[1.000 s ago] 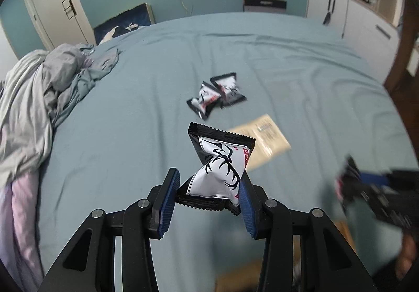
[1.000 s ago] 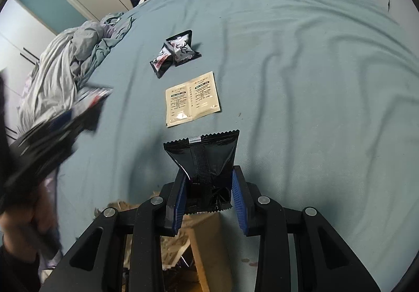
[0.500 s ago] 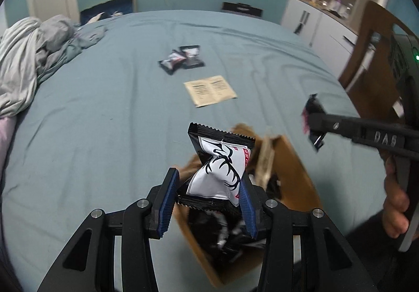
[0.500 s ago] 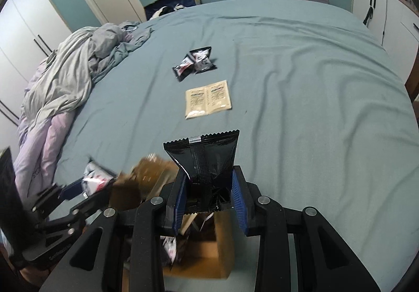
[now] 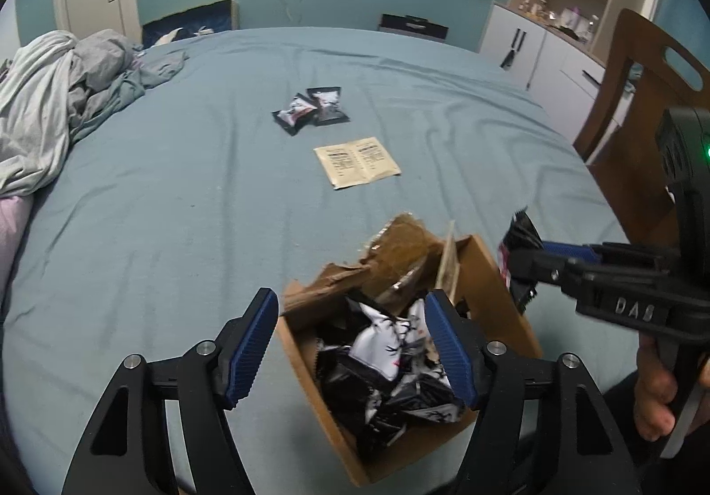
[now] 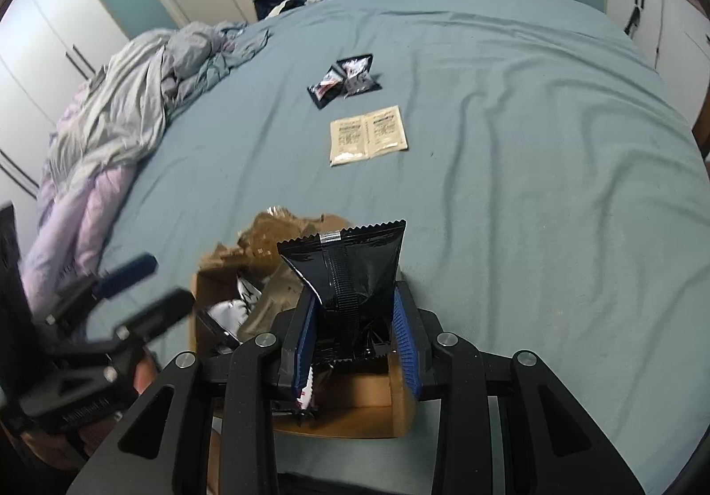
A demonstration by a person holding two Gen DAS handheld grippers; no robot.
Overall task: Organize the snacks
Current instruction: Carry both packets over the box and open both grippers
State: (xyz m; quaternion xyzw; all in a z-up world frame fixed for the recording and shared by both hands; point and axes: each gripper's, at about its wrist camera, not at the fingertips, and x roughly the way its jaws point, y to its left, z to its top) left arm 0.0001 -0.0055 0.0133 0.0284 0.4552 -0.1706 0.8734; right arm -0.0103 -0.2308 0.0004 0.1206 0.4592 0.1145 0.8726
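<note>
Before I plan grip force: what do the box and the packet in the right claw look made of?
Box: brown corrugated cardboard by the look, matte, with torn, ragged flaps. Packet: seemingly thin glossy black plastic film, with a serrated top edge, a ribbed back seam and sheen.

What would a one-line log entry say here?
left gripper: open over box | right gripper: holds black packet | two packets, leaflet: on bed

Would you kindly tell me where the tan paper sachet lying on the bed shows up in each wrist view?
Left wrist: the tan sachet lies at upper centre, beyond the cardboard box.
Right wrist: the sachet lies just above centre, beyond the box.
Shared landmark: the two black snack packets just behind it.
</note>
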